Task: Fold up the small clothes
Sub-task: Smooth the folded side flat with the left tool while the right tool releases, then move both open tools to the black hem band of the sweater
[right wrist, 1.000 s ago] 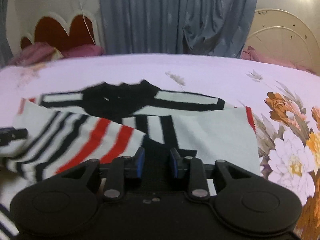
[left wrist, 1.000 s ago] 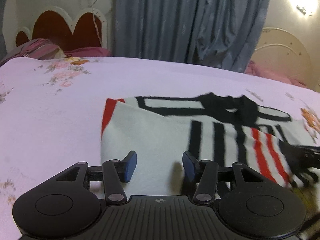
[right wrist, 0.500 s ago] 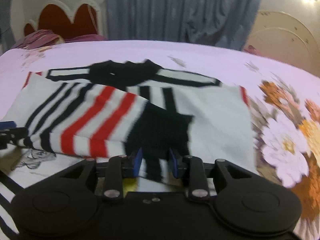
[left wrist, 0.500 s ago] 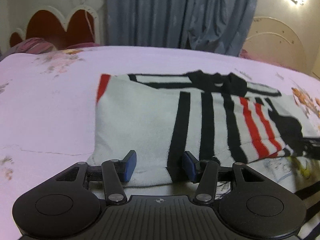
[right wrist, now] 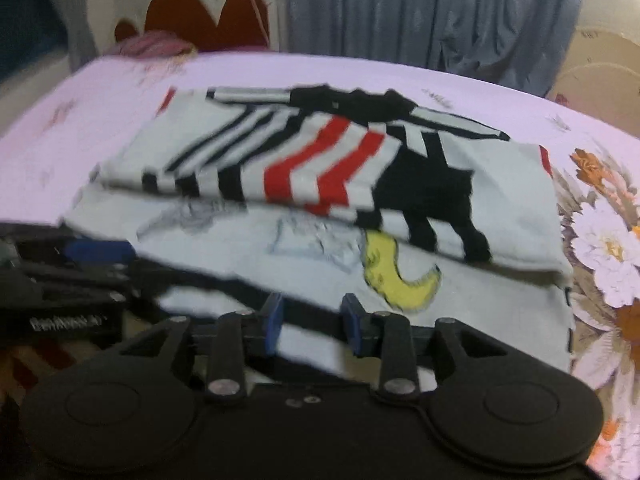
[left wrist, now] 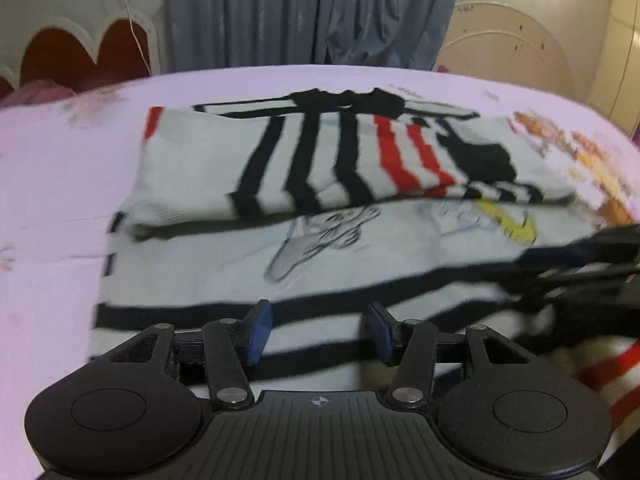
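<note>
Bed [left wrist: 60, 184] being covered by striped sweater [left wrist: 280, 264], long axis running crosswise, far part folded over. Left gripper [left wrist: 318, 332] being held half-wide, empty, over near hem; right gripper [right wrist: 310, 324] opening, narrow, nothing clamped. Both equally near.

A soft knitted-looking cloth is being shown by the small striped garment [left wrist: 320, 168], matt white with black and red bands, and a flat printed drawing with a yellow patch [right wrist: 400, 276] is being carried on its lower layer. Beneath the garment, a smooth matt pink bedsheet [left wrist: 60, 184] with a printed flower pattern is being seen. Nearest the camera from the garment, matt black plastic is being presented by the left gripper [left wrist: 318, 330] and the right gripper [right wrist: 310, 322], with ribbed housings, dull blue pads [left wrist: 258, 330] and small shiny metal pivot pins. Behind the garment, a blue-grey curtain [left wrist: 304, 12] of thin draped cloth is being displayed.
</note>
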### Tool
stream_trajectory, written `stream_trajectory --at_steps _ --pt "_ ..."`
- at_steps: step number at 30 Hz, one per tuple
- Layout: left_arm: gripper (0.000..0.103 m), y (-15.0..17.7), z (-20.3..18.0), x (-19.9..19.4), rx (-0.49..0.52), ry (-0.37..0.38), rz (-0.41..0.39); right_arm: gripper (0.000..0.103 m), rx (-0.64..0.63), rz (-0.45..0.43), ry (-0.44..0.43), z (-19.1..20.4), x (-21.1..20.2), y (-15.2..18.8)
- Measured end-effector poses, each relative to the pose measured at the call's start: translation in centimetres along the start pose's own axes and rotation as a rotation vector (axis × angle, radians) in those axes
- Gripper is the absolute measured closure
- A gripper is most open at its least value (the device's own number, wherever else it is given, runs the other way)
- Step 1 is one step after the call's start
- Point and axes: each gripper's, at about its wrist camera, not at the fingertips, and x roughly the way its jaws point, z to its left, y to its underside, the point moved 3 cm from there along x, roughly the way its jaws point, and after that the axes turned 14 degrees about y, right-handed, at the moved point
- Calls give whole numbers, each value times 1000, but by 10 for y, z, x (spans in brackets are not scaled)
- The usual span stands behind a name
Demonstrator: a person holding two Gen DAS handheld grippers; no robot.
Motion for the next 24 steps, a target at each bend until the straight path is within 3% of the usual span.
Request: stream_trajectory --at_steps 3,7,10,13,18,21,24 --pt "43 11 10 -15 -6 -49 5 62 5 -2 45 -25 -7 16" --pt "42 29 19 -35 -41 -113 2 61 62 16 62 -62 -14 38" --pt "42 34 14 -46 -74 -160 4 61 38 7 58 -63 -23 44" --pt "42 34 -5 -57 -110 -116 -11 63 50 -24 -25 -54 -40 41" --pt "42 40 -36 -55 -77 -52 0 66 33 -63 -124 -13 -67 42" --pt "42 53 -29 -53 -84 -56 32 68 -14 -42 -89 2 -68 52" --pt "41 64 -18 -63 -60 -47 22 68 10 6 -17 -10 -64 72"
